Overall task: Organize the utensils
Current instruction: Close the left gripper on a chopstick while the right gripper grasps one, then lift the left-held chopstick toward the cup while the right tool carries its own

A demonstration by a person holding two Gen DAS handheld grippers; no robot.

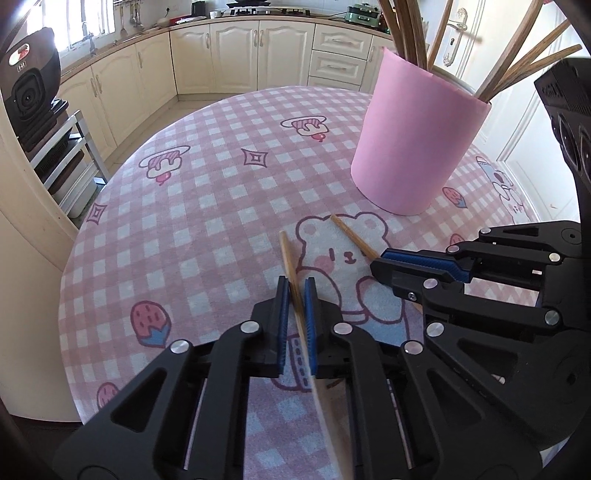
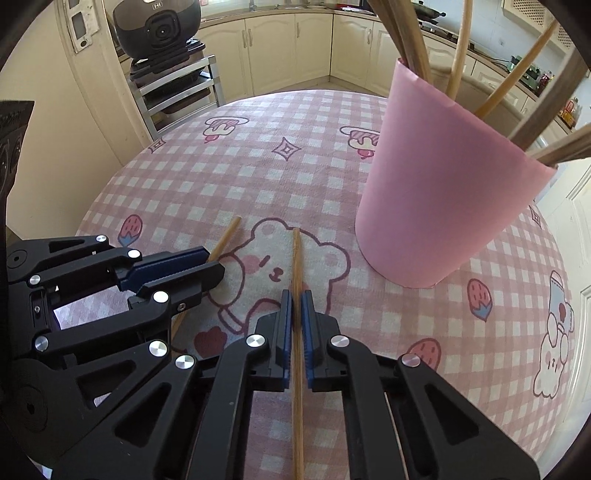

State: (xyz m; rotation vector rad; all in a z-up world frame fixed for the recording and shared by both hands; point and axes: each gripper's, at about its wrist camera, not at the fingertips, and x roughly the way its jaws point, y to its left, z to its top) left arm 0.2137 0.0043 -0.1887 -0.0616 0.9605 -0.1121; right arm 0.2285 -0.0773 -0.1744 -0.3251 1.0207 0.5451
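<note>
A tall pink holder (image 1: 417, 136) with several wooden chopsticks (image 1: 406, 33) stands on the pink checked tablecloth (image 1: 207, 206); it also shows in the right wrist view (image 2: 443, 192). My left gripper (image 1: 296, 284) is shut on one wooden chopstick (image 1: 290, 258), whose tip points ahead over the cloth. My right gripper (image 2: 296, 295) is shut on a second chopstick (image 2: 296, 258), tip toward the holder. The right gripper (image 1: 380, 264) shows in the left wrist view on its chopstick (image 1: 351, 234). The left gripper (image 2: 218, 271) and its chopstick (image 2: 225, 236) show in the right wrist view.
The round table's far edge (image 1: 258, 92) faces cream kitchen cabinets (image 1: 236, 51). A metal rack with a black appliance (image 2: 159, 33) stands to the left of the table. A white door (image 1: 528, 122) is behind the holder.
</note>
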